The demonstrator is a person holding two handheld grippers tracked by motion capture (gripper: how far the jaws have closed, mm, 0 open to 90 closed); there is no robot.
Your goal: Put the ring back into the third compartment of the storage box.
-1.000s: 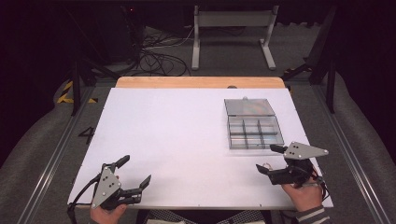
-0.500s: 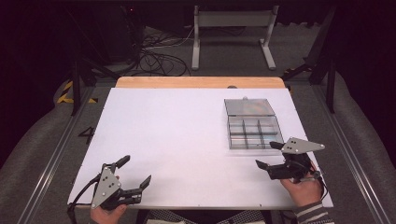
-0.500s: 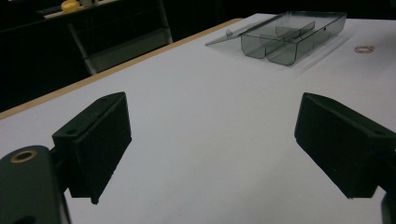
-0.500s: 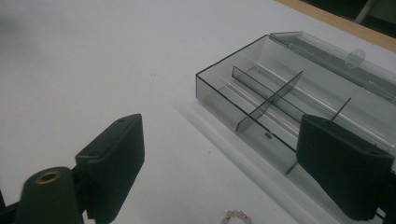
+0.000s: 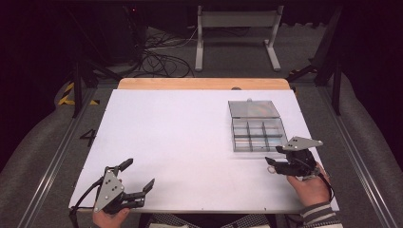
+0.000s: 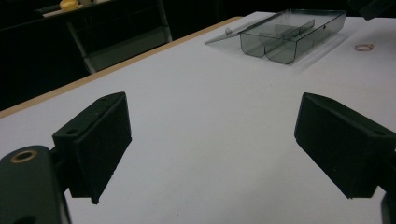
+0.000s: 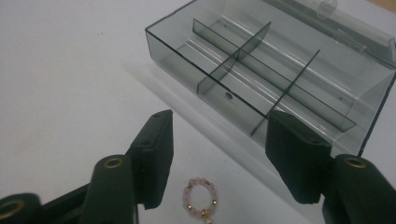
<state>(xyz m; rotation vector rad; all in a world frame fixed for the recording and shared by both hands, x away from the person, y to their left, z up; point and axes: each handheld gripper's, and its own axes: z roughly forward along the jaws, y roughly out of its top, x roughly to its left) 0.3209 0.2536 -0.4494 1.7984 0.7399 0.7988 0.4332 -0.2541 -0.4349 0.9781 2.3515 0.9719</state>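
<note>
The right claw [image 7: 215, 154] is open over the bead ring [image 7: 201, 198] beside the box [image 7: 280, 70], ready to grab it; the left claw [image 5: 135, 178] waits open.

You moved your right claw [image 5: 274, 162] a little to the left, closer to the near edge of the clear box [image 5: 256, 134]. It came down over the small pink bead ring [image 7: 201, 195], with its jaws apart.

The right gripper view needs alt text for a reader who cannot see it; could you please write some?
A small pink bead ring lies on the white table between the open black jaws of the right gripper, untouched. Just beyond stands an open, smoky clear plastic box with empty divided compartments, its lid folded back.
</note>
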